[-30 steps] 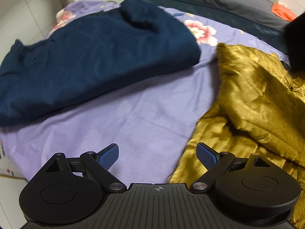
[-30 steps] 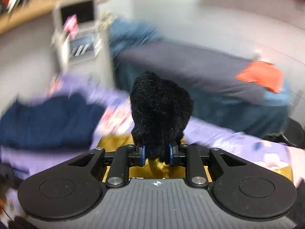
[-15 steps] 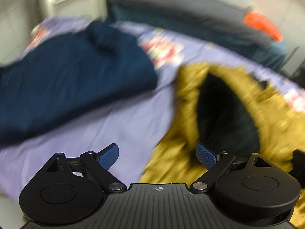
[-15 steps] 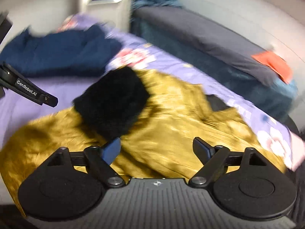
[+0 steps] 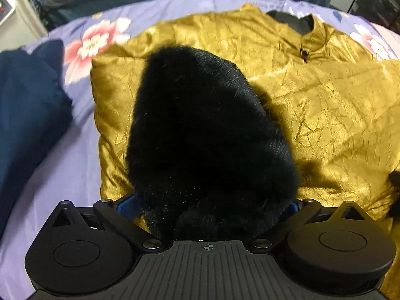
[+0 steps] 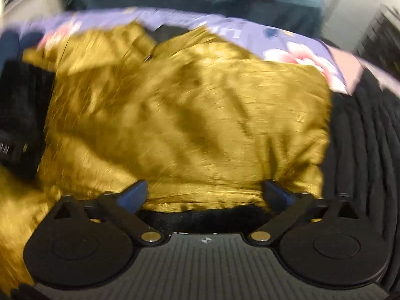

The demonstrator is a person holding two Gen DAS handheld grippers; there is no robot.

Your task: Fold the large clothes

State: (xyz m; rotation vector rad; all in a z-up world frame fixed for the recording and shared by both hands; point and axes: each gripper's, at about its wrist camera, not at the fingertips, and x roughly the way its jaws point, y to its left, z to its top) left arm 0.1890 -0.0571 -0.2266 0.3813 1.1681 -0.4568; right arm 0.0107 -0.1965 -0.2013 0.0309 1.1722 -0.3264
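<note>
A bed under a purple flowered sheet [image 5: 62, 165] carries a gold jacket [image 5: 325, 105] spread across it, with a dark blue garment [image 5: 27, 105] at its left edge. The jacket's black fur cuff [image 5: 205, 135] lies between the spread fingers of the left hand-held gripper [image 5: 207, 206]; whether the pads press it cannot be told. The right hand-held gripper [image 6: 206, 195] has just been opening and stands wide apart above the gold cloth, gripping nothing.

The support surface is a bed covered with a lilac sheet printed with pink and white flowers [image 5: 82, 135]. Directly on the sheet lie two garments. A crinkled, glossy mustard-gold jacket with black fur trim [image 5: 325, 115] is spread across the middle and right. A folded navy-blue garment [image 5: 27, 105] lies at the left, just beside the jacket.
</note>
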